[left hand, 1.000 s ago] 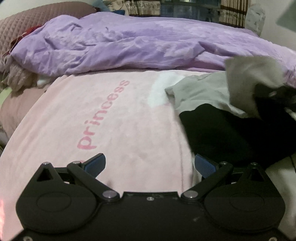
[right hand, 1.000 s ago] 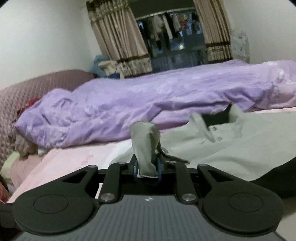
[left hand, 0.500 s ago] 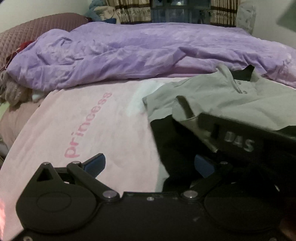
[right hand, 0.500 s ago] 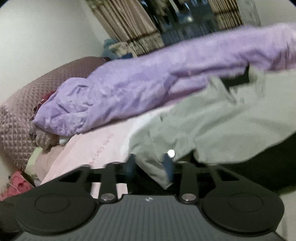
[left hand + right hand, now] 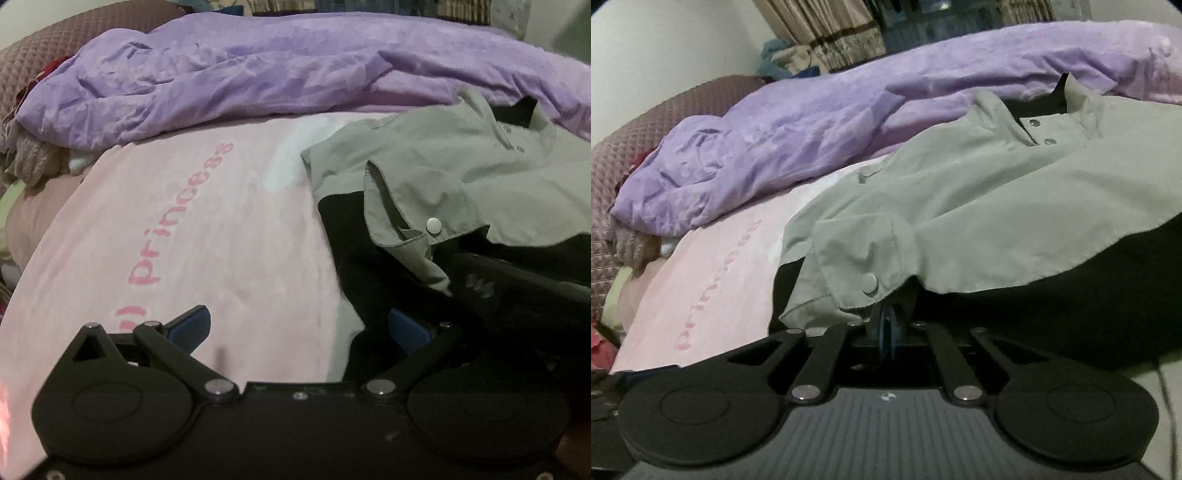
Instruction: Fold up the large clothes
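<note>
Two tongs work over a grey-and-black jacket (image 5: 997, 206) lying on the pink blanket (image 5: 207, 229) of a bed, in front of a rumpled purple duvet (image 5: 258, 70). The right tongs (image 5: 886, 326) are pressed together, pinching the jacket's grey sleeve cuff (image 5: 849, 280) just beside its snap button (image 5: 868, 284). The left tongs (image 5: 297, 328) are spread wide, holding nothing, low over the blanket at the jacket's black edge.

Pink "Princess" blanket (image 5: 221, 229), rumpled purple duvet (image 5: 258, 70) behind it, quilted mauve headboard (image 5: 646, 140), patterned curtains (image 5: 827, 40)
</note>
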A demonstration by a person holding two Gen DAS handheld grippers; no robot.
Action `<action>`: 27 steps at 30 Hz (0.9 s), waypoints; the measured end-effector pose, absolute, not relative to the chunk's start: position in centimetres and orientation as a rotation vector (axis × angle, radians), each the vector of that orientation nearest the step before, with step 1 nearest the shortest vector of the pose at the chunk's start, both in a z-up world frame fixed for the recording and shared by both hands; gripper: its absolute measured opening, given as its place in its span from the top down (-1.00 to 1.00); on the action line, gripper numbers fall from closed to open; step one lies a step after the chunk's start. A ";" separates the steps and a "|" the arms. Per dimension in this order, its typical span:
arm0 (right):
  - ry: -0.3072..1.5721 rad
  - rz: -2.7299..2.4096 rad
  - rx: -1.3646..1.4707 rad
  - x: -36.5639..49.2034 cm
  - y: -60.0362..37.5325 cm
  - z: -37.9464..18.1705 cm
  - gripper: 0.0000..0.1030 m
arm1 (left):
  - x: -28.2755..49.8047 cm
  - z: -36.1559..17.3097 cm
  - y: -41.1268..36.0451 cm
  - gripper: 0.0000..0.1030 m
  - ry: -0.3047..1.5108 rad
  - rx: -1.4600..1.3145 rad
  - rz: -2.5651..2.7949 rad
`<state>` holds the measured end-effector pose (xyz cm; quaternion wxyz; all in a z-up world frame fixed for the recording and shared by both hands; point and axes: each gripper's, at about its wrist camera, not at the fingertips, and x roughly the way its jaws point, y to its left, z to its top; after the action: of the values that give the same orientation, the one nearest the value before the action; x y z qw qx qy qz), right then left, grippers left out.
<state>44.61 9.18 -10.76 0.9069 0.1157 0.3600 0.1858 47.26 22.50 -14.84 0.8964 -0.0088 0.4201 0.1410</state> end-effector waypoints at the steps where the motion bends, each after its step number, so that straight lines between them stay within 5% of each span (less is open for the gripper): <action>1: 0.743 0.393 0.265 44.5 8.6 -10.1 0.75 | 47.1 -14.4 22.3 -1.00 0.855 -0.033 0.282; 9: 0.541 0.238 0.151 38.7 -4.8 -3.2 0.56 | 43.8 -11.0 18.7 -1.00 0.740 0.079 0.178; 10: 0.546 0.226 0.135 37.5 -7.7 -2.8 0.38 | 42.7 -11.2 18.4 -1.00 0.743 0.104 0.169; 13: 0.537 0.176 0.028 33.3 -15.0 -2.6 -0.69 | 39.0 -12.6 18.5 -1.00 0.793 0.087 0.150; 14: 0.528 0.143 -0.009 31.9 -17.1 -2.8 -0.79 | 37.9 -13.3 18.6 -1.00 0.822 0.081 0.134; 19: 0.639 -0.031 -0.018 29.8 -25.6 -5.0 -0.78 | 34.4 -16.1 17.5 -1.00 0.929 0.168 0.200; 27: 0.808 -0.002 0.138 31.1 -28.4 -10.2 -0.78 | 32.8 -17.9 20.0 -1.00 0.979 -0.070 0.251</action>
<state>31.09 -28.41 -10.17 0.9172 0.0669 0.3929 -0.0007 32.78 19.97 -17.88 0.8745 -0.0334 0.4686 0.1202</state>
